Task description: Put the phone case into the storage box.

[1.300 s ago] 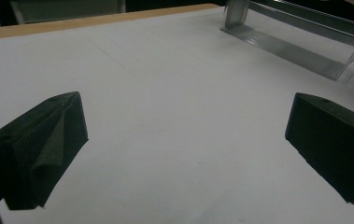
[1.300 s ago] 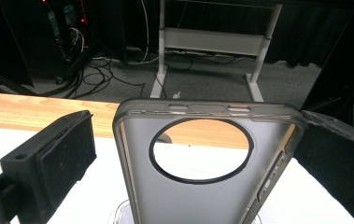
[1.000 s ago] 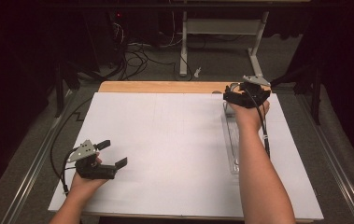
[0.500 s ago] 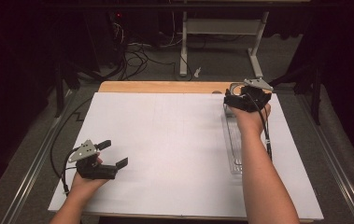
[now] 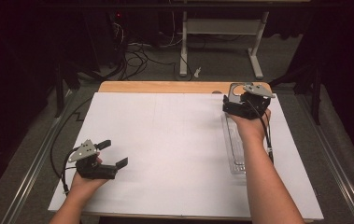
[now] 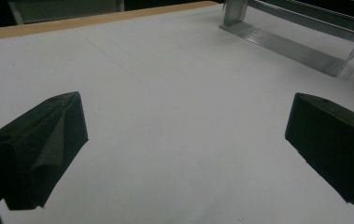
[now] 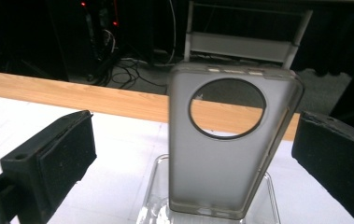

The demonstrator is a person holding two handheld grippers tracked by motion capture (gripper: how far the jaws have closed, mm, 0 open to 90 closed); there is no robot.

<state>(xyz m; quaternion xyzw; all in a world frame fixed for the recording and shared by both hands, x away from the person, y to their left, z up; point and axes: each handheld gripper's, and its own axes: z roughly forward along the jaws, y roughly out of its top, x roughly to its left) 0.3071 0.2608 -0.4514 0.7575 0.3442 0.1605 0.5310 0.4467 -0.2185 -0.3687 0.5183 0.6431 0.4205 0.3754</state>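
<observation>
Between the right gripper (image 7: 193, 154) jaws, a translucent grey phone case (image 7: 226, 144) stands.

From above I see my left gripper (image 5: 114, 154) low near the table's (image 5: 174, 154) front left corner, jaws spread wide over bare white surface. My right gripper (image 5: 238, 103) sits at the far right, close to the wooden edge (image 5: 165, 87), right over the far end of a clear plastic rack (image 5: 234, 144) that runs along beside my forearm. Whether its jaws are apart, I can't tell.
</observation>
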